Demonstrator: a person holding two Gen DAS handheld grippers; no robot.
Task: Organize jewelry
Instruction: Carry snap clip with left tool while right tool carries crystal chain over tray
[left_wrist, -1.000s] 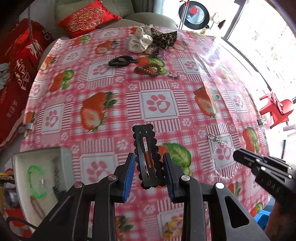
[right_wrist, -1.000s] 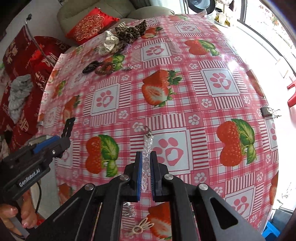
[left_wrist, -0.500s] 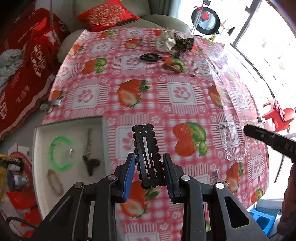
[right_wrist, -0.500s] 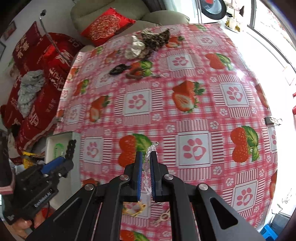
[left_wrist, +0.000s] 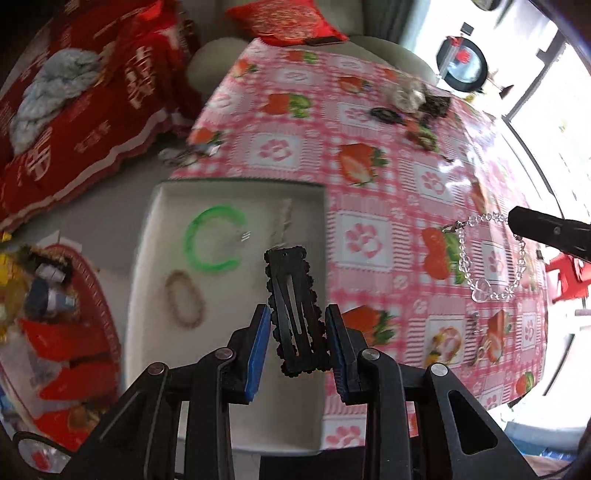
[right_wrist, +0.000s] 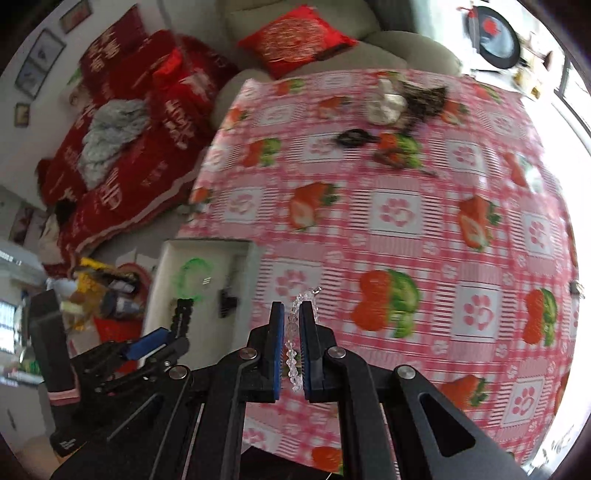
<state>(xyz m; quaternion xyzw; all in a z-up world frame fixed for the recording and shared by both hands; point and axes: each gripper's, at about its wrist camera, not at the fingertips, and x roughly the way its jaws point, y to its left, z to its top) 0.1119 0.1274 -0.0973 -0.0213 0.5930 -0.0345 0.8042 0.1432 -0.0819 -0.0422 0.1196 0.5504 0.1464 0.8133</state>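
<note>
- Left claw (left_wrist: 297, 341) is gripping a black hair clip (left_wrist: 293, 306) between its blue pads, clip sticking straight up toward 12 o'clock in the left wrist view.
- The clip is hanging over the right edge of a white tray (left_wrist: 162, 229), which is sitting at the worktop's (left_wrist: 369, 199) edge, around 9 o'clock of the claw.
- The left view is showing the tray contents best: a green bangle (left_wrist: 214, 238) at about 10 o'clock, a beaded bracelet (left_wrist: 184, 303) below it, and a thin chain-like piece at 12, too blurry to call.
- The right claw (right_wrist: 291, 341) is clamping tight on a clear crystal bracelet (right_wrist: 295, 328). Its own view is only showing a short run of beads poking out between the pads.
- The left view is giving you the whole loop (left_wrist: 491, 254), dangling from the right claw's tip (left_wrist: 517, 221) at 3 o'clock, heart charm at the bottom, above the strawberry tablecloth.
- The right view is catching the left claw (right_wrist: 173, 334) from the side at 8 o'clock, clip over the tray (right_wrist: 162, 273).
- More hair stuff is lying at the far end, around 1 o'clock in both views: scrunchies (right_wrist: 386, 101) and dark bracelets (right_wrist: 352, 137).
</note>
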